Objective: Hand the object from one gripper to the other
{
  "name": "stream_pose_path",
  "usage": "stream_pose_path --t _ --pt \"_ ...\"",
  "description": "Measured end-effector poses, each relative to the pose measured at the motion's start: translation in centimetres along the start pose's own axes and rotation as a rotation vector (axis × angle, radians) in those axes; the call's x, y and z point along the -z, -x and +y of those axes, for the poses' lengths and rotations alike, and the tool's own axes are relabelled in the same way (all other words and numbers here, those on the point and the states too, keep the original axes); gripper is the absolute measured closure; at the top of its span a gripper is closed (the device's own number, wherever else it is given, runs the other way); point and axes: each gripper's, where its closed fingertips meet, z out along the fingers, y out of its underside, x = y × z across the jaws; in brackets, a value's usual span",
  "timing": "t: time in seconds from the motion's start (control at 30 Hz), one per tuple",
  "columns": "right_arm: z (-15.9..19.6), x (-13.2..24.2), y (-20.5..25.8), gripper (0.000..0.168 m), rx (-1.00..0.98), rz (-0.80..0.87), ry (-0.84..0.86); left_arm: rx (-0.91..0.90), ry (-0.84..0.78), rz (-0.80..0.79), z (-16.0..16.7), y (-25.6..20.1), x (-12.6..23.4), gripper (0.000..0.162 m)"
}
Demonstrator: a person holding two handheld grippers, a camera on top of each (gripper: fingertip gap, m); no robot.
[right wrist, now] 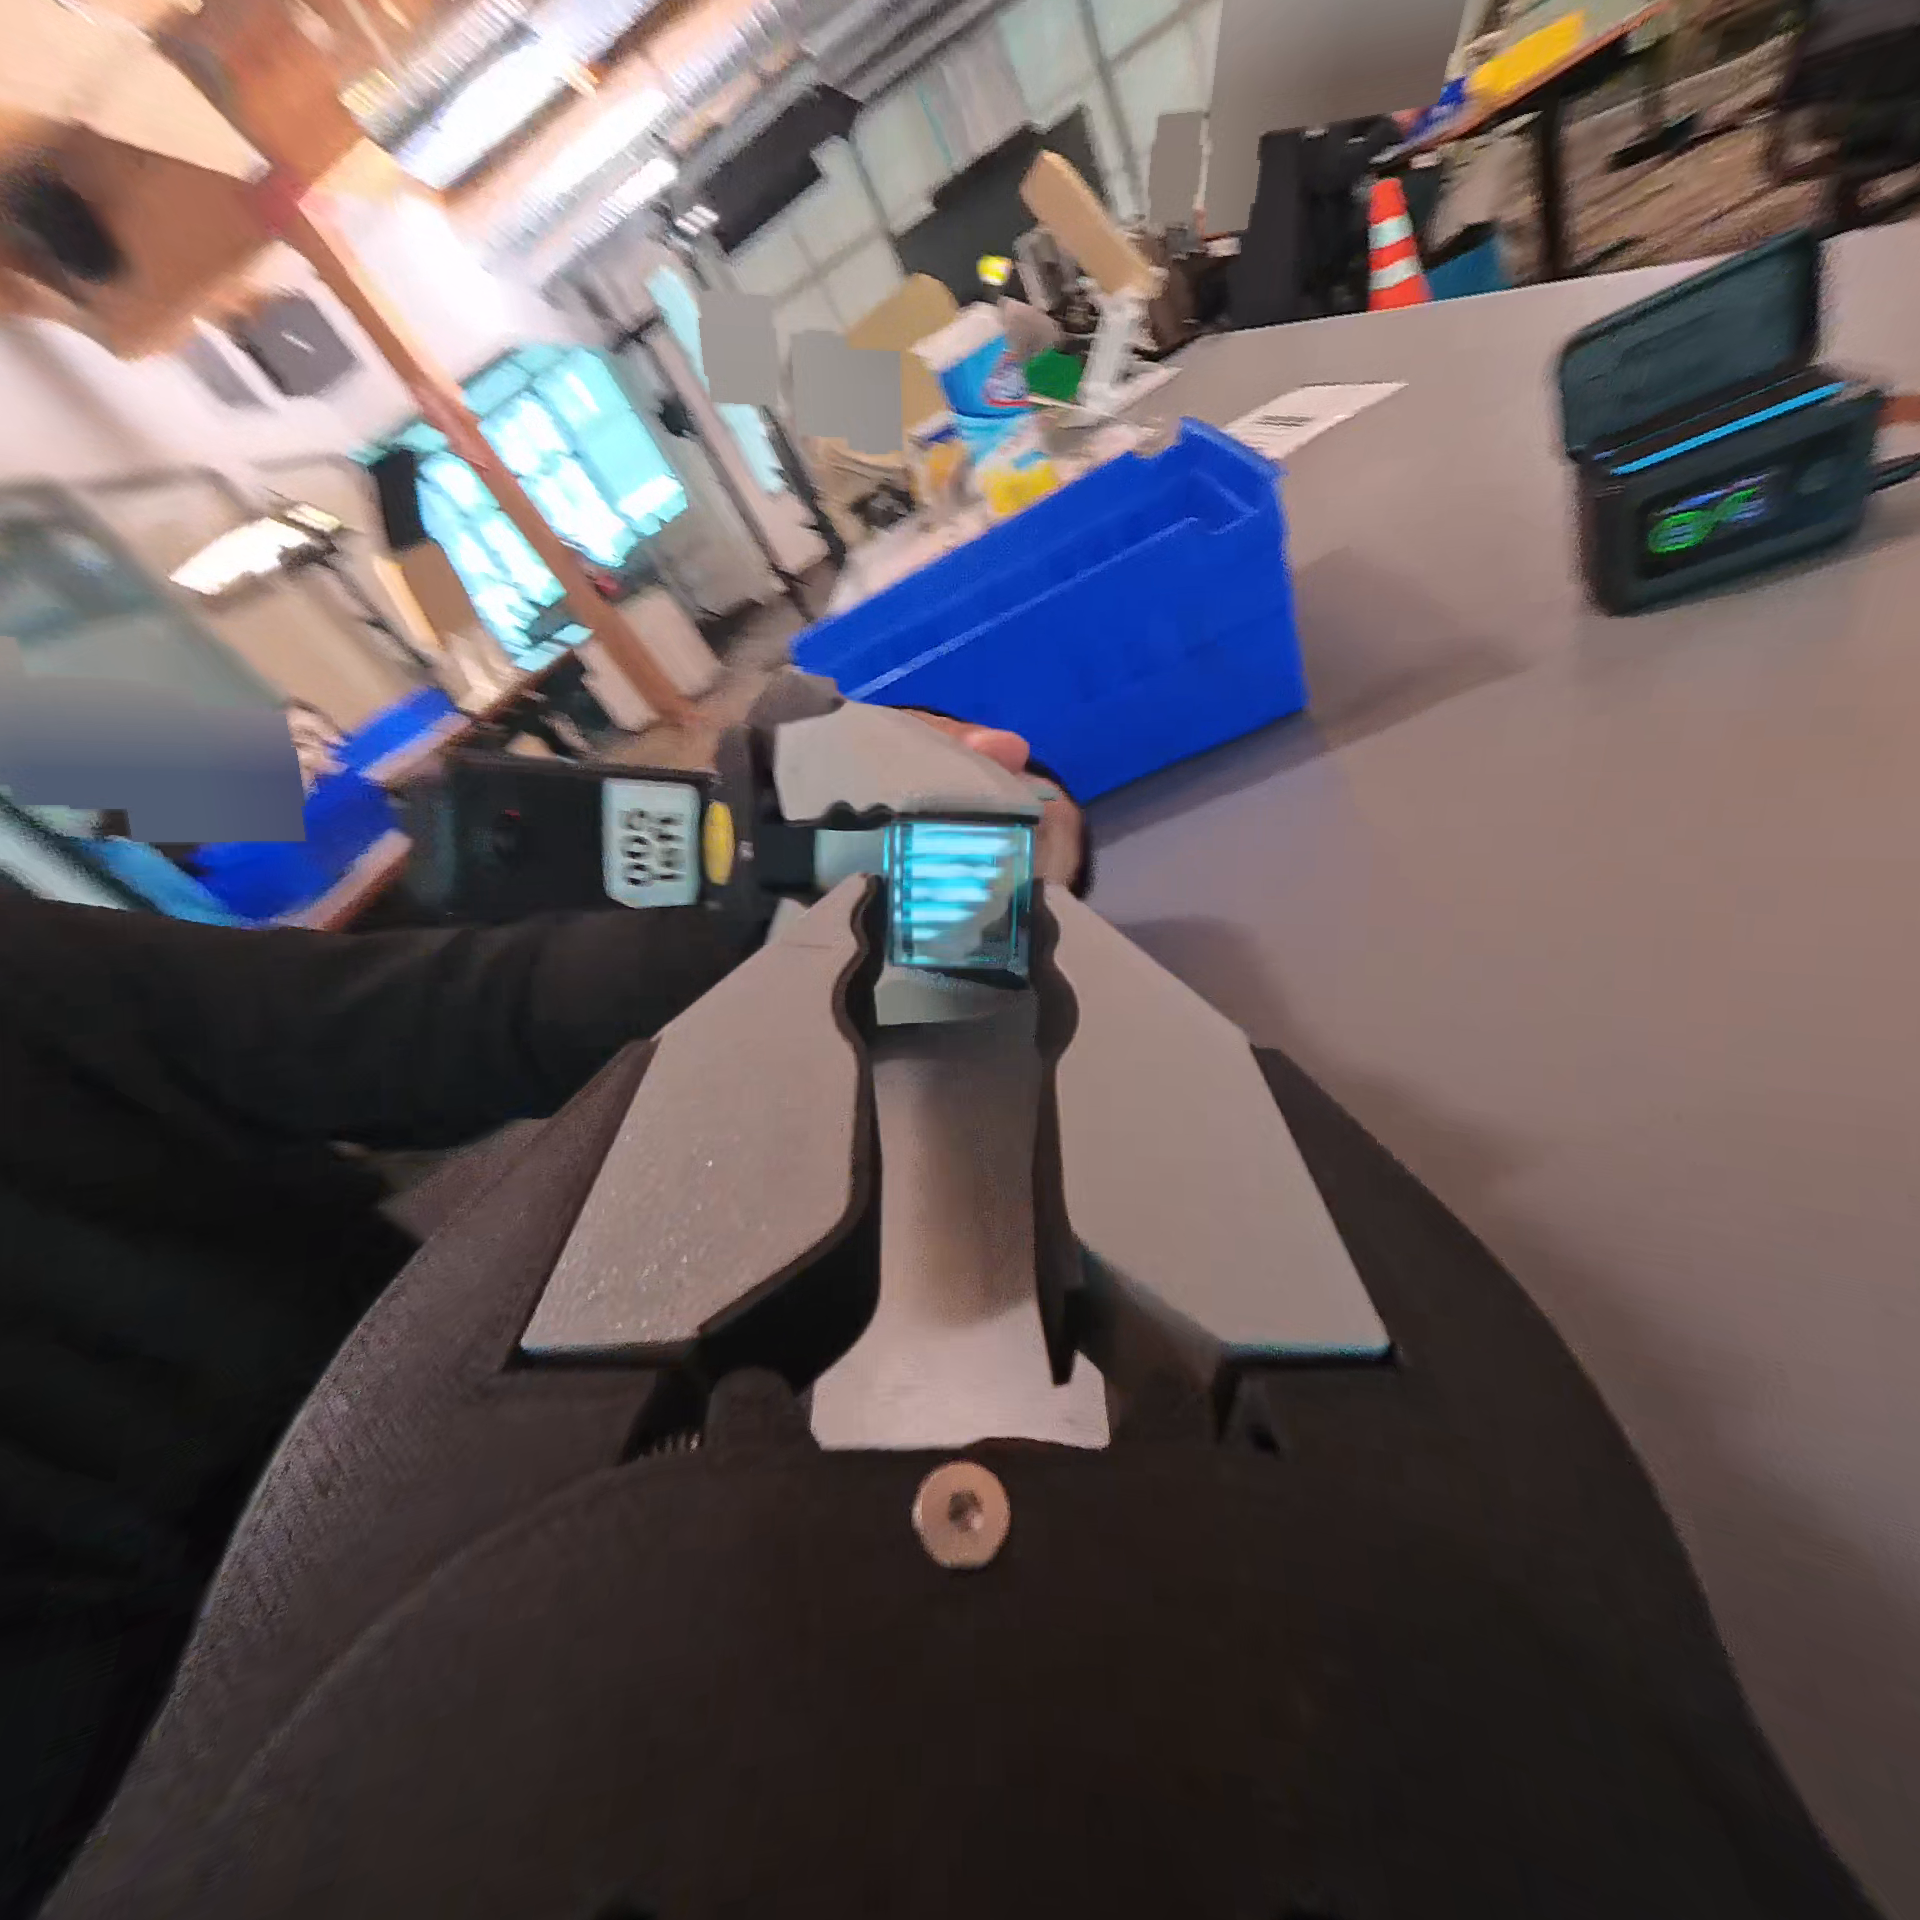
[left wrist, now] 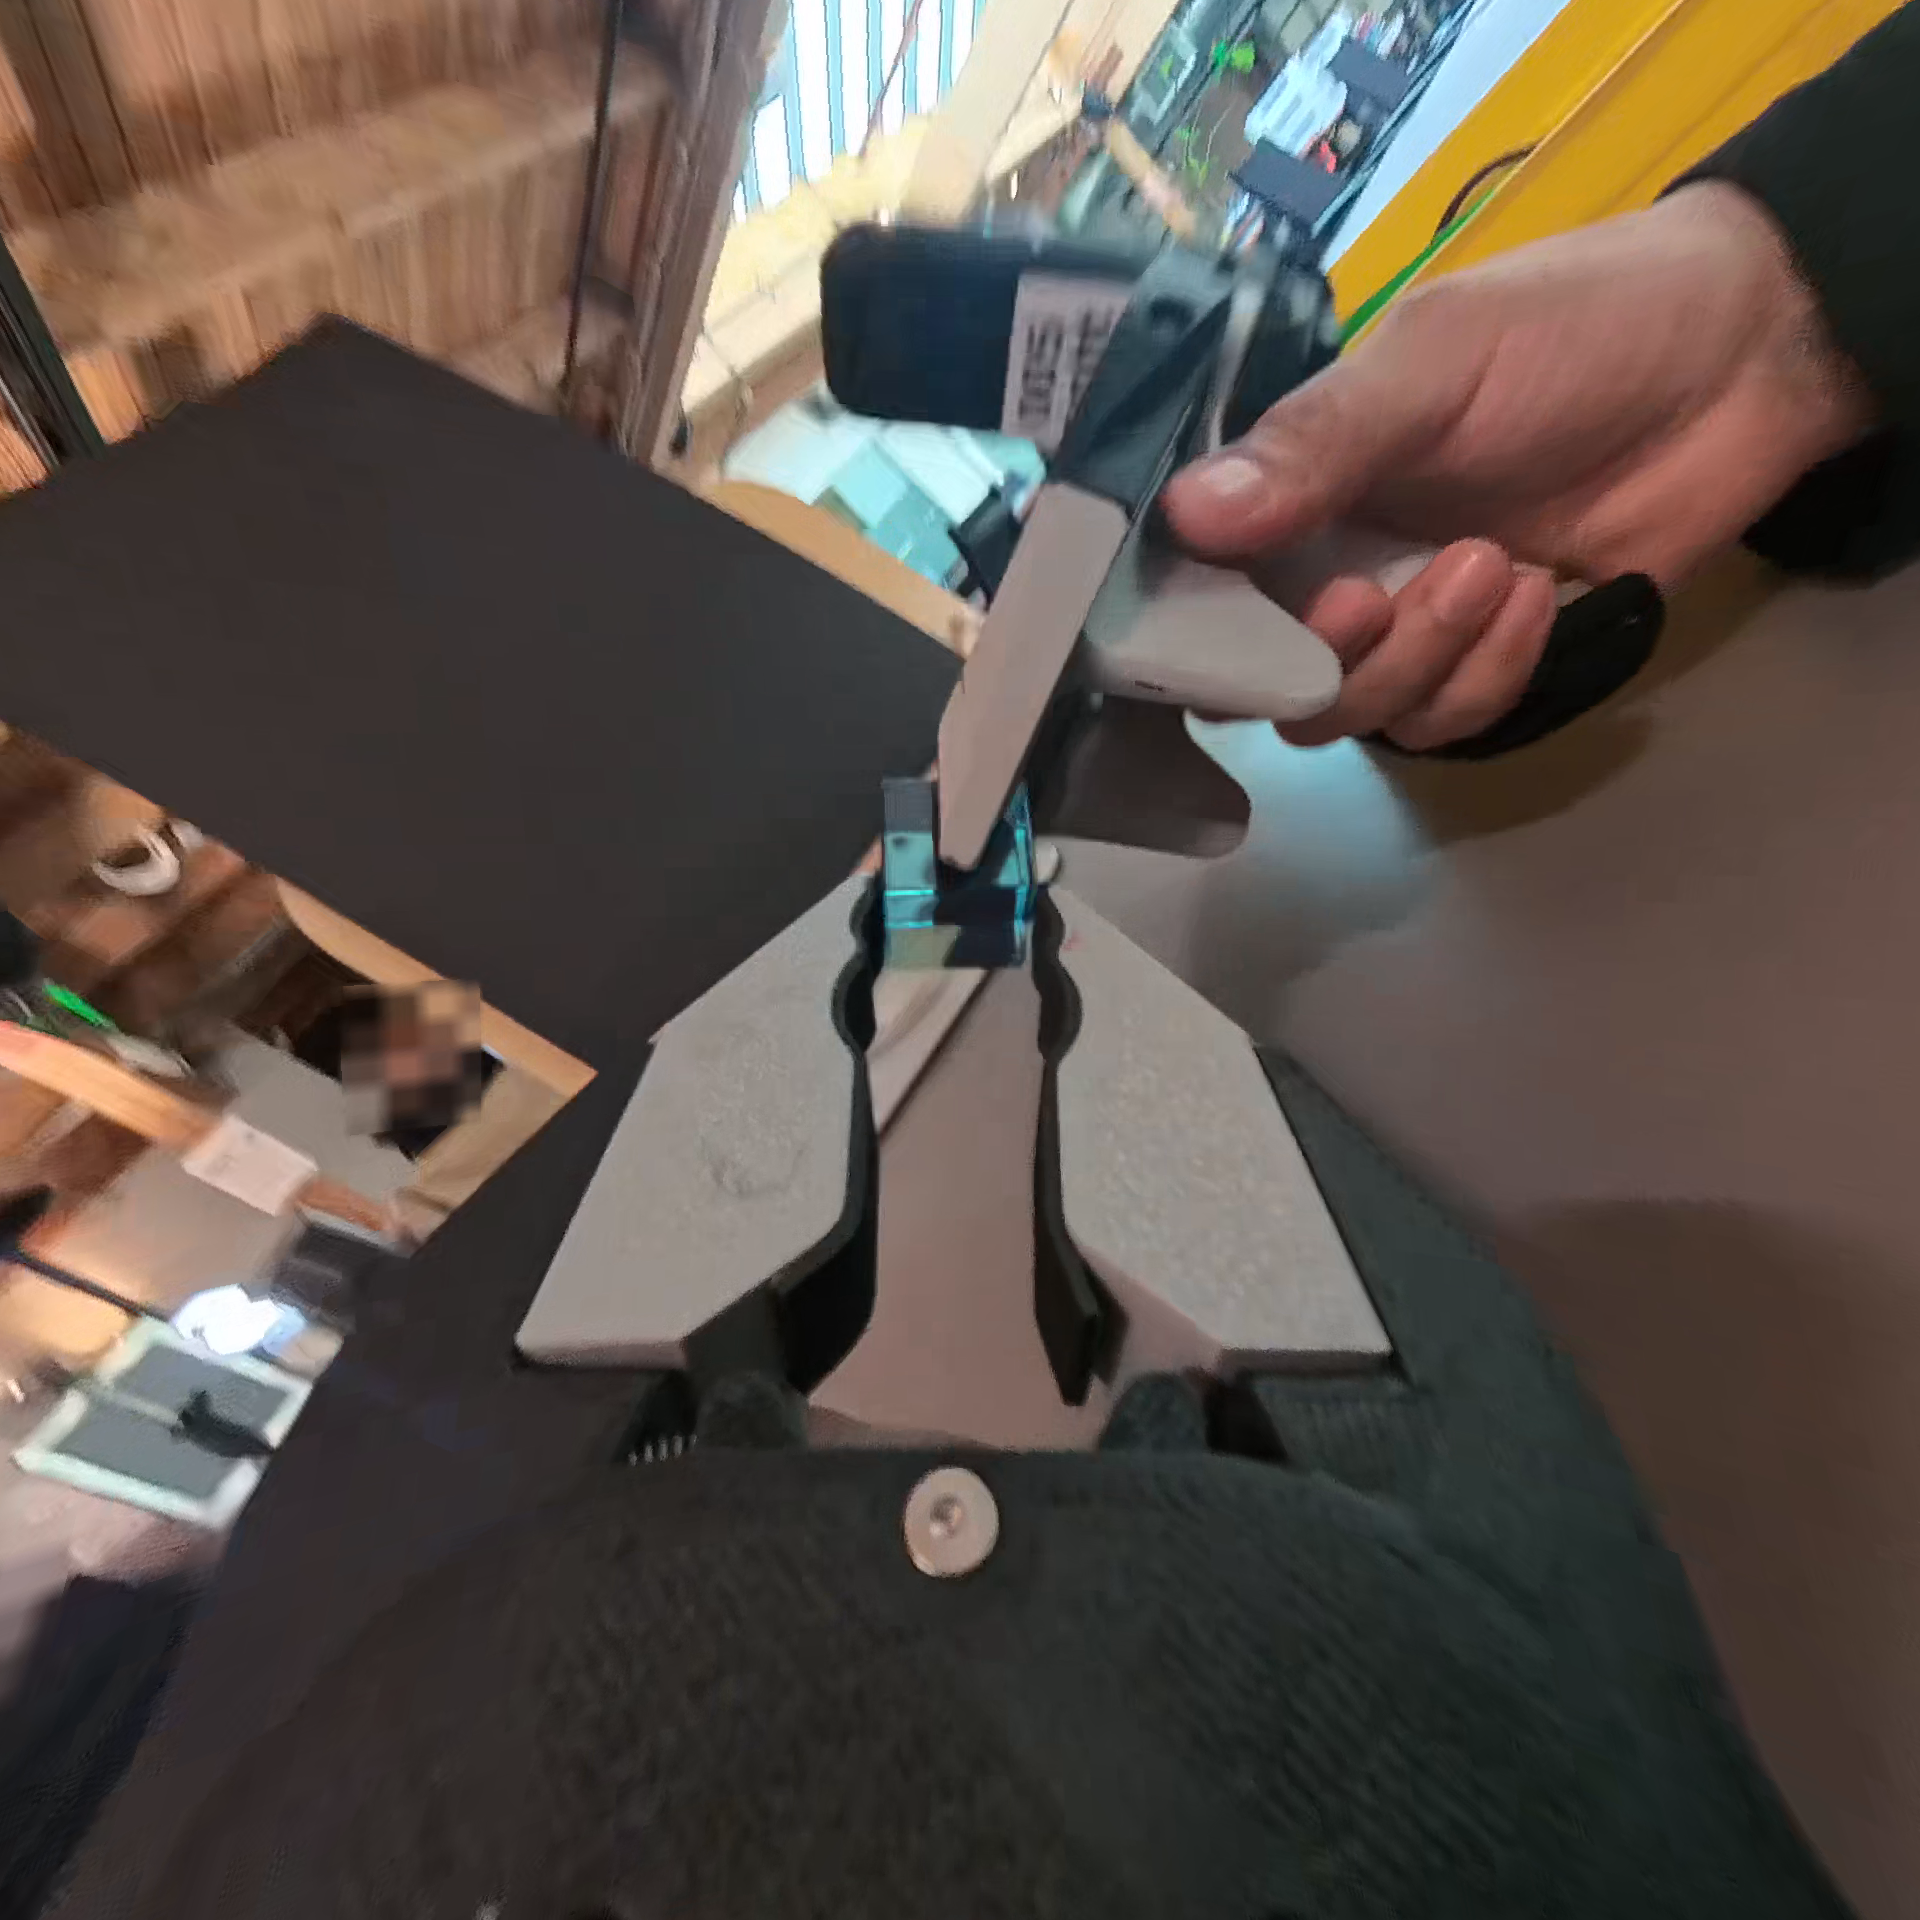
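Observation:
A small clear cube with teal edges (left wrist: 914,935) is held in the air between both grippers. In the left wrist view my left gripper (left wrist: 956,920) closes on it from below, one grey fingertip on each side. My right gripper (left wrist: 997,862), held by a hand (left wrist: 1558,416), comes in from the upper right, with one finger lying over the cube's top. In the right wrist view the cube (right wrist: 961,899) sits between my right gripper's (right wrist: 958,920) fingertips. My left gripper's fingers (right wrist: 894,769) reach in from the left, above and below the cube.
The grey table (right wrist: 1558,935) lies below to the right. On it stand a blue bin (right wrist: 1081,623) and an open black case (right wrist: 1725,499). A black board (left wrist: 416,623) lies at the left. A traffic cone (right wrist: 1392,249) stands far behind. My left and right fingertips are right by each other.

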Motion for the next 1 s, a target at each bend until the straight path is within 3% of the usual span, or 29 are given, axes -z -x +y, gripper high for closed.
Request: stream_pose_path --t 0.03,0.13,0.3,0.4,0.5,0.53,0.63,0.73,0.8,0.87,1.0 --pt "0.0 0.1 -0.8 0.144 0.052 0.071 0.013 0.047 0.045 0.012 0.9 -0.1 -0.2 0.135" --pt "-0.4 1.3 -3.6 0.144 0.357 0.396 0.073 0.314 0.087 0.103 2.2 -0.2 0.0 0.137" --pt "-0.5 1.7 -3.3 0.144 0.912 0.678 0.212 0.947 0.080 0.298 2.1 0.2 0.2 0.124" --pt "0.8 1.0 -3.9 0.144 1.086 0.751 0.340 1.156 0.040 0.411 1.2 -0.3 0.5 0.116" --pt "1.8 0.4 -4.2 0.144 1.156 0.765 0.414 1.239 0.102 0.450 2.0 -1.1 0.3 0.124" --pt "1.9 0.1 -4.0 0.144 1.183 0.768 0.418 1.216 0.124 0.474 2.1 -1.7 0.4 0.134" --pt "2.5 -0.1 -4.6 0.143 1.193 0.784 0.457 1.039 0.208 0.435 3.1 -2.2 0.3 0.138" --pt "3.1 -0.1 -4.7 0.131 1.013 0.700 0.433 0.581 0.279 0.221 4.7 -0.4 0.1 0.138" --pt "2.6 0.1 -4.3 0.125 0.821 0.619 0.355 0.248 0.198 0.142 3.3 0.1 0.3 0.138" --pt "1.9 0.3 -3.7 0.122 0.601 0.511 0.267 0.040 0.088 0.091 1.4 0.1 0.5 0.137" --pt "0.4 0.4 -1.3 0.114 0.243 0.225 0.098 -0.065 -0.064 0.025 -1.3 0.7 1.2 0.138"
